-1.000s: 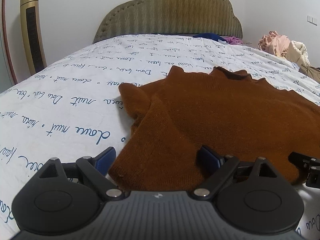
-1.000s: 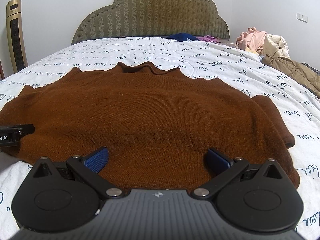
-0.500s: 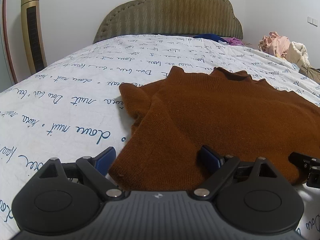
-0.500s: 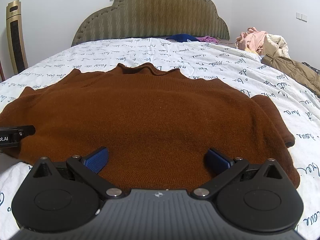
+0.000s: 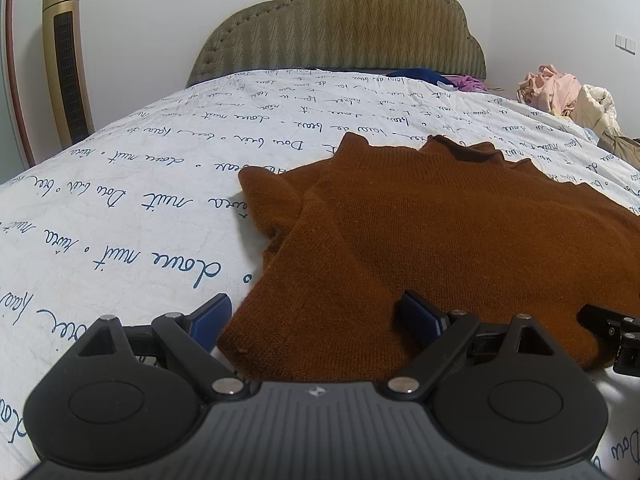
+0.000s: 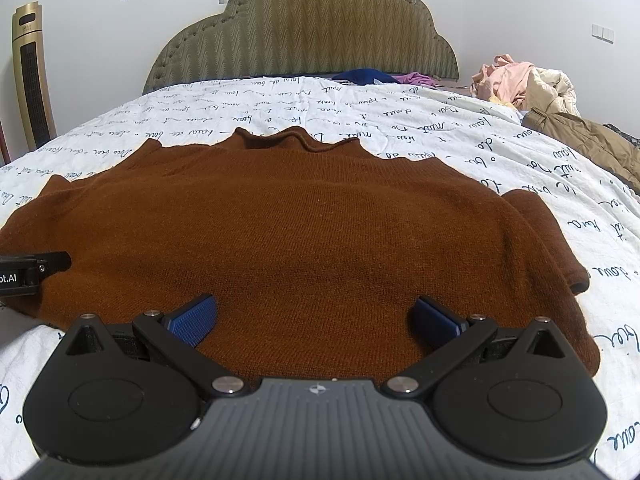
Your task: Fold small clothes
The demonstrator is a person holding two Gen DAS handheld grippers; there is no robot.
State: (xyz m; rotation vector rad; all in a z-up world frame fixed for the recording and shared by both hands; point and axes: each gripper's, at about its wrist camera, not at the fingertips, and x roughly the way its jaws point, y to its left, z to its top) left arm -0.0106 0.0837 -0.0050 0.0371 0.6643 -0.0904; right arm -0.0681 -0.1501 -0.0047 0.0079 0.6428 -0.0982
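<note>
Rust-brown knitted sweater point(image 6: 304, 236) lies flat on script-printed white bedsheet point(image 5: 120, 200). Left gripper point(image 5: 316, 316) and right gripper point(image 6: 316, 316): jaws wide, empty, at sweater's near hem. Risk: single-layer pinch (hem sags), uneven fold w/ bunched left sleeve point(image 5: 276, 204).

— What's laid out there?
— A rust-brown knit sweater point(image 6: 312, 232), spread flat on the bed point(image 6: 460, 128), collar toward the headboard.
— And the sleeves?
— One is folded in along each side; the hem is nearest the cameras.
</note>
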